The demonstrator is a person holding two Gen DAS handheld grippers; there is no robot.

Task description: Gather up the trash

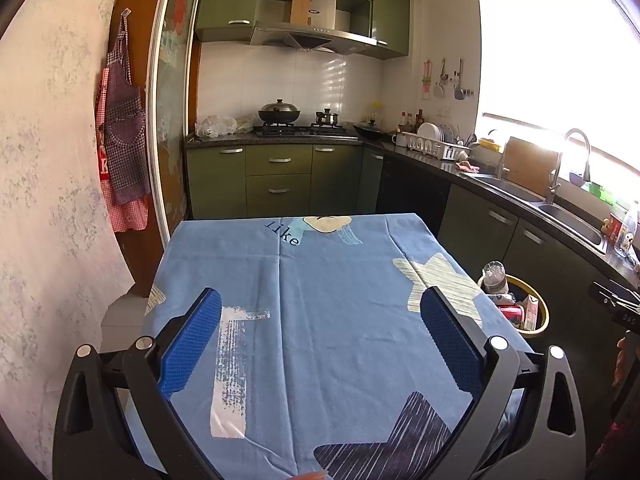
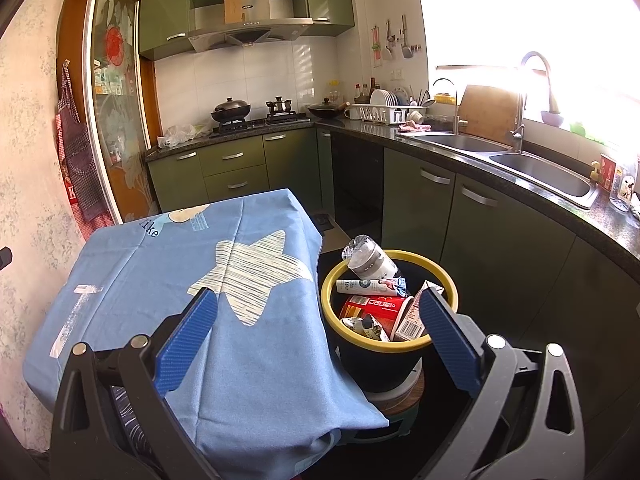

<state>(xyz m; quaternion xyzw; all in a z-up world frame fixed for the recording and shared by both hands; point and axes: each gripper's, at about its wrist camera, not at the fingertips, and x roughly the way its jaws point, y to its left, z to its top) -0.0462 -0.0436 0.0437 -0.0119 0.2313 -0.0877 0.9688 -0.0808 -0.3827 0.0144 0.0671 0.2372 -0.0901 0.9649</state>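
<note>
A black bin with a yellow rim point(image 2: 444, 280) stands right of the table, on a round stool. Inside it lie a clear plastic bottle point(image 2: 368, 258), a red cup point(image 2: 372, 308), a carton point(image 2: 414, 316) and a tube point(image 2: 366, 286). The same bin point(image 1: 540, 320) shows at the right edge of the left wrist view. My right gripper point(image 2: 320, 316) hangs open over the table's right edge and the bin, with nothing between its blue pads. My left gripper point(image 1: 320, 316) is open above the blue tablecloth point(image 1: 320, 300), holding nothing.
The table carries a blue star-print cloth point(image 2: 160, 280). Green cabinets point(image 2: 472, 216) and a dark counter with a double sink point(image 2: 540, 172) run along the right. A stove with pots point(image 1: 296, 120) is at the back. Aprons point(image 1: 124, 128) hang on the left wall.
</note>
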